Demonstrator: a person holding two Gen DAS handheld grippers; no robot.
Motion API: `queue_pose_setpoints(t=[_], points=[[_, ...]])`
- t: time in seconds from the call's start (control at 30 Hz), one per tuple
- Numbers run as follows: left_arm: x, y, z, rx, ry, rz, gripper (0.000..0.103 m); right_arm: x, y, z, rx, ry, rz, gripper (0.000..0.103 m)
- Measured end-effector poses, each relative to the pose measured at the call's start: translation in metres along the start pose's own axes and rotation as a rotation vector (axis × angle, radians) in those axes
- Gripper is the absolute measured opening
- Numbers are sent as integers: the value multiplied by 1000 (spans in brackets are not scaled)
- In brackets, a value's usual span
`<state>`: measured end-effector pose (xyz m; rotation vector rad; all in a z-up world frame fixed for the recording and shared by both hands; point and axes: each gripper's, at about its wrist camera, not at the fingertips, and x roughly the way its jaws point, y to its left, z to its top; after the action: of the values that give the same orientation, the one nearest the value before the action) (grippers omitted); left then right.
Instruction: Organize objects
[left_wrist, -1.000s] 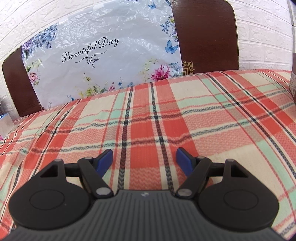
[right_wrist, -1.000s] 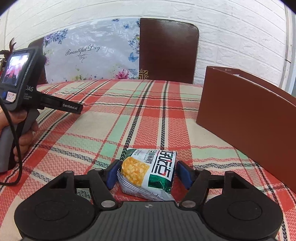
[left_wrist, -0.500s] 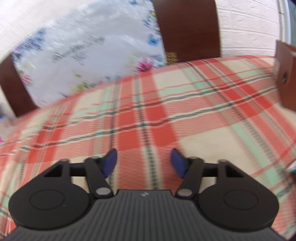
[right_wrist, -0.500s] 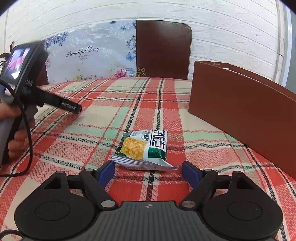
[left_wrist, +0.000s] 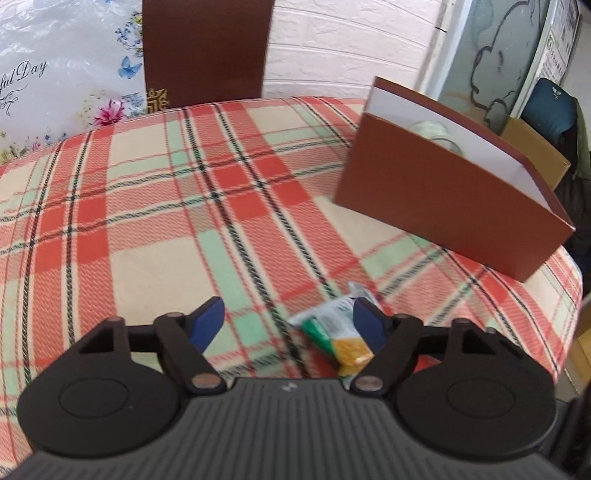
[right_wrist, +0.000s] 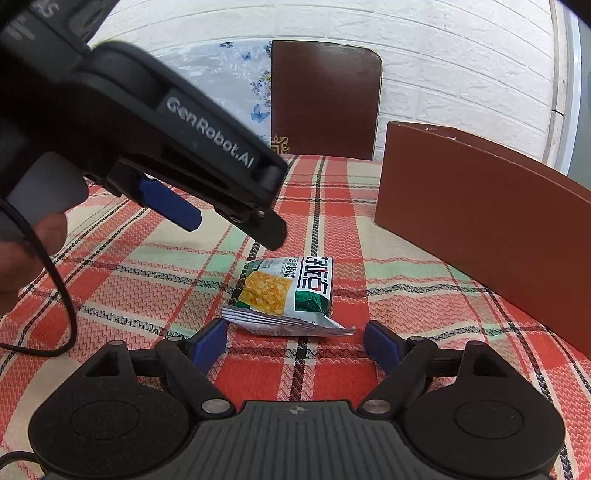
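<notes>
Right gripper just let go, jaws spread, backed off snack packet lying free on surface. Left gripper swung over packet, jaws reopened wide, nothing held; handover pickup likely, brown box nearby.

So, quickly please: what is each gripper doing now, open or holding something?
Left gripper: open, just reopened, above the snack packet, not gripping.
Right gripper: open, empty, packet lies just ahead.

bright even daylight; fisheye-bent edges; left view perhaps slightly motion-blurred.
</notes>
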<state>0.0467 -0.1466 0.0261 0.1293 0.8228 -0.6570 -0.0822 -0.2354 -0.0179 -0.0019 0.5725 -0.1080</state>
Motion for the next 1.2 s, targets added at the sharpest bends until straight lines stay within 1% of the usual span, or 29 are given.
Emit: queue_pose_setpoints(t=[0.13,0.2,0.33,0.6,0.77,0.97,1.2], points=[[1,-10,-2,48,8,46,82,0,-3,-1,4,-2,9,82],[4,-12,-4,56,18,66,82,-1,-3,-1,8,-3,12,82],[4,-15,-8,61,26,77,83,-2,-3,-1,9,-5,13,82],[0,-19,-13,72,8,113,85,-2,-3,-2,8,-5,13,82],[-1,-17,-16,65,0,126,86,-3,-3,-2,6,-5,7,84],[-1,-12,-16,47,-1,130,87,-2,-4,-1,7,3,-2,89],[1,-7,-18,30,2,118,87,-1,1,0,0,4,-11,89]])
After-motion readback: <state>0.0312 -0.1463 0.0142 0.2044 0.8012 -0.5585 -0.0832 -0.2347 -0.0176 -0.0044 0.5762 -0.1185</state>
